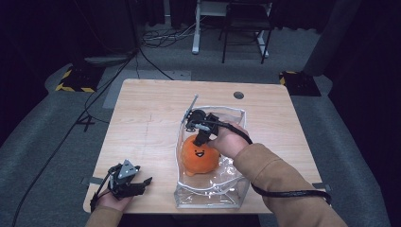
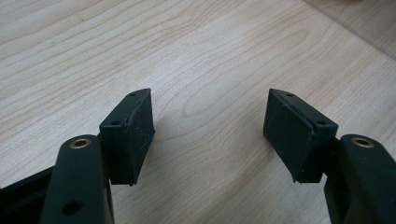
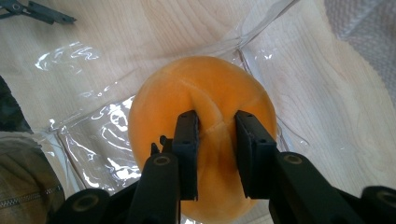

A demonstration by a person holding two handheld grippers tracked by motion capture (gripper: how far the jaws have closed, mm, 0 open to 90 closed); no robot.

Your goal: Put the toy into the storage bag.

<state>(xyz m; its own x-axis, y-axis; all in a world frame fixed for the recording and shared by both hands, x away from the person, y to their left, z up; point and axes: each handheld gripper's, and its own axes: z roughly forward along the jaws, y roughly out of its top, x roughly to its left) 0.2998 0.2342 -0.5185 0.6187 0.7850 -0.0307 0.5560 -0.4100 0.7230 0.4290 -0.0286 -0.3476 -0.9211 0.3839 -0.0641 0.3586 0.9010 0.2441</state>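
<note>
Plush [image 1: 200,156], orange and round, sits inside the clear bag [image 1: 210,193] mid-surface, pinched on top by the right tongs [image 3: 215,140] (jaws nearly closed on fabric); left tongs [image 1: 130,182] rest wide open, empty, well apart.

L hand-held gripper [image 1: 126,182] low, jaws wide apart; R hand-held gripper [image 3: 215,140] pinching, arm reached fwd.

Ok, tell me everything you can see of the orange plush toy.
The orange plush toy is round and soft-looking, with a small black smiling face on its front and seams meeting at its top. It sits inside the clear plastic bag on the wooden table. The right gripper pinches a fold of its fabric from above.
</note>
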